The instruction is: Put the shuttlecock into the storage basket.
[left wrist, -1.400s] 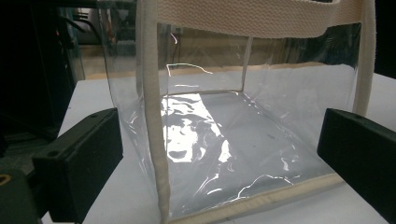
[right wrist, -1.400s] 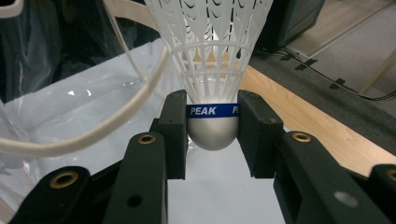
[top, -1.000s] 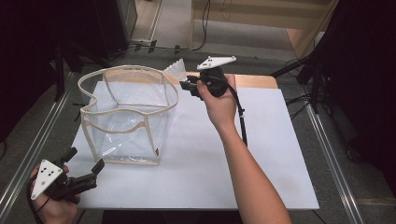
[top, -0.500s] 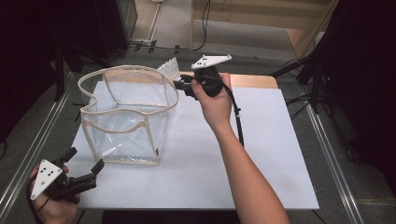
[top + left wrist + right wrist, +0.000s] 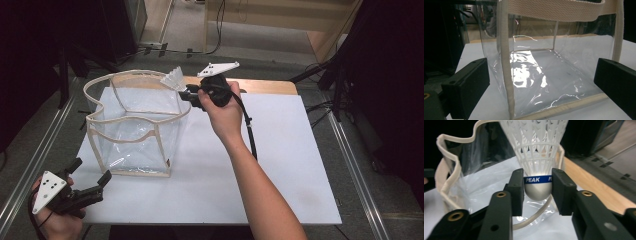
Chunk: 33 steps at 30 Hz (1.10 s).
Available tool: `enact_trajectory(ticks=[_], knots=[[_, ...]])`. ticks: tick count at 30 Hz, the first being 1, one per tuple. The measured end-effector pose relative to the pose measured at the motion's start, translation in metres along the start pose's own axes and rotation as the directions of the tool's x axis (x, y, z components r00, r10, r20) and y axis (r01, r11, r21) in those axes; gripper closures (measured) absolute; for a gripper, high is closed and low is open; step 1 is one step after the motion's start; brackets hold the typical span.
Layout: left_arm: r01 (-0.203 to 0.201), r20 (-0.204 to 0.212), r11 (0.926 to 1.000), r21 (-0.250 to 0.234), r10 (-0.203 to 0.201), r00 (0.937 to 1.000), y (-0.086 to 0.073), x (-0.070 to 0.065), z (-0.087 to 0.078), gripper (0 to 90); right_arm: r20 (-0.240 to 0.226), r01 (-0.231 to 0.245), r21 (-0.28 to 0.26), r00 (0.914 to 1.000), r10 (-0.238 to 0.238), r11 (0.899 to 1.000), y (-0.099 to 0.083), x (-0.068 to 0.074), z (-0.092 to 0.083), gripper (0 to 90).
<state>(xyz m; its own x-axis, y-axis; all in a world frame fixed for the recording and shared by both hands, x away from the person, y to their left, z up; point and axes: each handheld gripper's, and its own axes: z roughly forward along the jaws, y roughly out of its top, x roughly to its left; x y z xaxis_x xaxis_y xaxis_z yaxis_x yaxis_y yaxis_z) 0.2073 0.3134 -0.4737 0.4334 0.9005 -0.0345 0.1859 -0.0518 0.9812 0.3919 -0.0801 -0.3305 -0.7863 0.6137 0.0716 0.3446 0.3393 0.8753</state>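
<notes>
Right gripper [image 5: 537, 188] clamps shuttlecock [image 5: 536, 157] over clear bag [image 5: 132, 125]; left gripper [image 5: 90, 187] — jaws apart

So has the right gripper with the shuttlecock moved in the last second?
Yes. The right gripper has carried the shuttlecock leftward, from beside the clear bag's far right rim to over that rim.

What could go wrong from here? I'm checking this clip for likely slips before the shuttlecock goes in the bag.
The right gripper pinches the shuttlecock only by its rounded base, so it might slip out. It hangs near the bag rim, so a drop could land outside. The left gripper is open and off the bag, which might tip if bumped.
</notes>
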Motion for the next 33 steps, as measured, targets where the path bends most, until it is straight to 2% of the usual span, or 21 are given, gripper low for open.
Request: enact_trajectory(ticks=[3,5,7,10,11,13,23,26,33], knots=[[0.001,0.001,1.0,-0.002,-0.001,1.0,0.0,0.0,0.0,0.6,-0.016,0.001,-0.023,0.9999,-0.002,1.0,-0.002,0.0,-0.002,32.2],[0.0,0.002,1.0,-0.001,0.0,1.0,0.0,0.0,0.0,0.6,-0.02,-0.007,-0.051,0.9998,0.006,0.999,-0.002,-0.002,-0.006,21.2],[0.0,0.002,1.0,-0.001,0.0,1.0,0.0,0.0,0.0,0.6,-0.012,-0.004,-0.059,0.9999,0.003,0.998,-0.003,-0.002,-0.008,12.8],[0.0,0.002,1.0,-0.003,0.0,1.0,0.0,0.0,0.0,0.6,0.009,0.012,-0.053,0.9999,-0.012,0.999,-0.006,-0.002,-0.011,7.2],[-0.001,0.002,1.0,-0.002,0.001,1.0,0.0,0.0,0.0,0.6,0.016,0.011,-0.049,0.9998,-0.01,0.999,-0.007,-0.002,-0.012,1.2],[-0.002,0.003,1.0,0.0,0.002,1.0,0.0,-0.001,0.0,0.7,0.006,0.004,-0.034,1.0,-0.003,0.999,-0.01,-0.003,-0.013,0.0],[-0.002,0.0,1.0,0.0,0.002,1.0,0.0,-0.001,0.0,0.6,0.054,0.042,-0.055,0.9978,-0.039,0.998,-0.022,-0.001,-0.025,0.0],[-0.003,0.001,1.0,-0.001,0.003,1.0,0.0,-0.001,0.0,0.6,0.082,0.048,-0.061,0.9957,-0.042,0.997,-0.027,0.001,-0.028,0.0],[-0.002,0.004,1.0,0.001,0.002,1.0,0.0,-0.002,0.0,0.6,0.062,0.032,-0.058,0.9977,-0.029,0.998,-0.042,-0.002,-0.034,0.0]])
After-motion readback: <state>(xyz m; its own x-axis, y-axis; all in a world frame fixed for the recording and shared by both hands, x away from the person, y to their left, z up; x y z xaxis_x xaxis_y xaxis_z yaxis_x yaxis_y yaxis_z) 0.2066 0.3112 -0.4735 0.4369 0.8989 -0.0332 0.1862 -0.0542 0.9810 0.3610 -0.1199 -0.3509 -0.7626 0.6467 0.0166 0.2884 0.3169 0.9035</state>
